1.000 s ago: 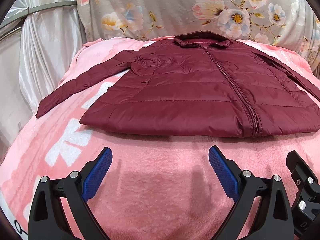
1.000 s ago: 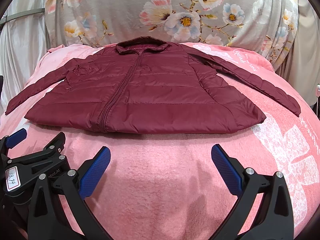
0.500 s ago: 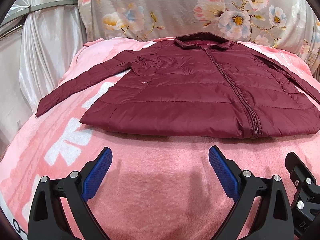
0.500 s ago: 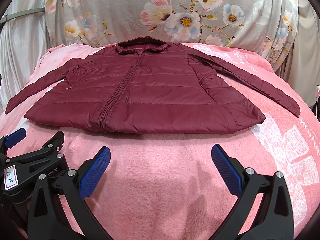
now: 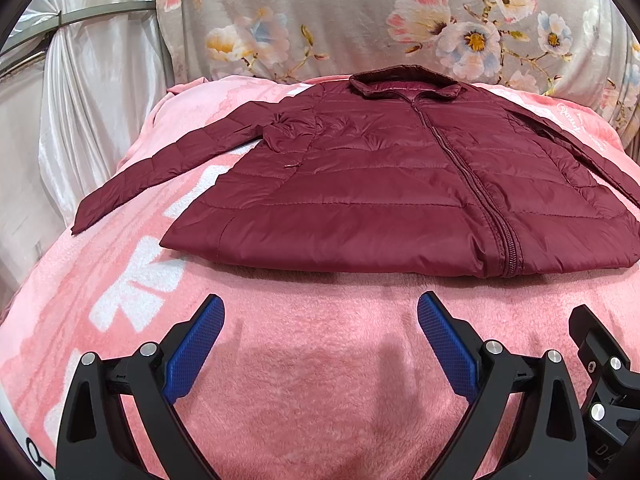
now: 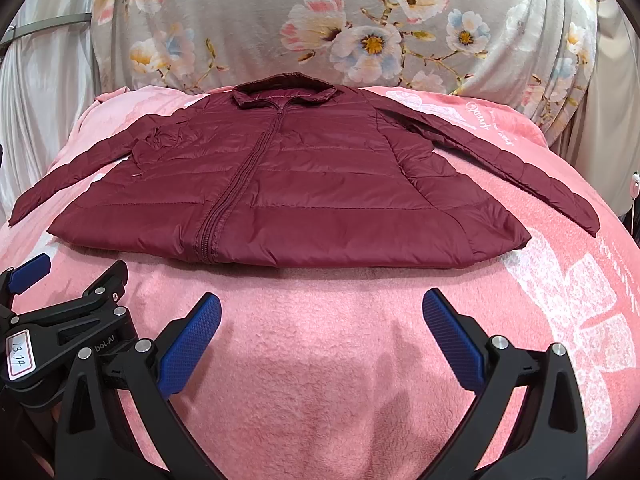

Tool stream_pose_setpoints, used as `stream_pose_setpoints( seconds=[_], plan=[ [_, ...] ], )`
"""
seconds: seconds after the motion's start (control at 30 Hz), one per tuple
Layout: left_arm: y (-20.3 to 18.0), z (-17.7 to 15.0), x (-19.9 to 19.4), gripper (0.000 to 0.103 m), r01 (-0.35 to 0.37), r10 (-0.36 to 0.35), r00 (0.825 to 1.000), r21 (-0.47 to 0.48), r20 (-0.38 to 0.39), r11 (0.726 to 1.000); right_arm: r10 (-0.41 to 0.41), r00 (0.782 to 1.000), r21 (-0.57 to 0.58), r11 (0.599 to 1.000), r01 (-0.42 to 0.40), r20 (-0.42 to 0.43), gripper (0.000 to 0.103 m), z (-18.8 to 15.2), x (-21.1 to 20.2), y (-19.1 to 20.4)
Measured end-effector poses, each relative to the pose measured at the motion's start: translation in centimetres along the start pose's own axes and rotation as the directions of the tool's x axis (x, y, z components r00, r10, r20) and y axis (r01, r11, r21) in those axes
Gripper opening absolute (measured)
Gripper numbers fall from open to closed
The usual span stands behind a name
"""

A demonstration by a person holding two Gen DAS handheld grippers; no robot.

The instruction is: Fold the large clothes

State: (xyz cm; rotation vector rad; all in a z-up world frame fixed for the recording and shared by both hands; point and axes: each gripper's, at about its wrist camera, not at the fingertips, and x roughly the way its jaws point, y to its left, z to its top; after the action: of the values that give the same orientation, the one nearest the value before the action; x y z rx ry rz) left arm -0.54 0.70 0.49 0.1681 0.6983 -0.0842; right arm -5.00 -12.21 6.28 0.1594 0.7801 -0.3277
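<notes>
The jacket (image 5: pixel 380 184) lies flat, zipped, sleeves spread, on the blanket (image 5: pixel 304 380). Left gripper (image 5: pixel 320 322) and right gripper (image 6: pixel 322 318) hover near its hem; both pairs of fingers spread wide, holding nothing.

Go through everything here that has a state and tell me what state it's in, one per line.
Jacket: unfolded, laid flat front up on the pink blanket.
Zipper: closed up to the collar.
Sleeves: both spread outward, not folded in.
Left gripper: open, holding nothing.
Right gripper: open, holding nothing.
</notes>
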Motion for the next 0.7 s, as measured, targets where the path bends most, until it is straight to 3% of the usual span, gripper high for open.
stream_pose_setpoints(
  seconds=[0.7],
  plan=[
    [0.11,-0.07,0.04,0.096,0.002,-0.002,1.0,0.0,0.002,1.0,-0.003,1.0,-0.004,1.0,0.003,0.002,0.098,-0.01,-0.1,0.15]
  ],
)
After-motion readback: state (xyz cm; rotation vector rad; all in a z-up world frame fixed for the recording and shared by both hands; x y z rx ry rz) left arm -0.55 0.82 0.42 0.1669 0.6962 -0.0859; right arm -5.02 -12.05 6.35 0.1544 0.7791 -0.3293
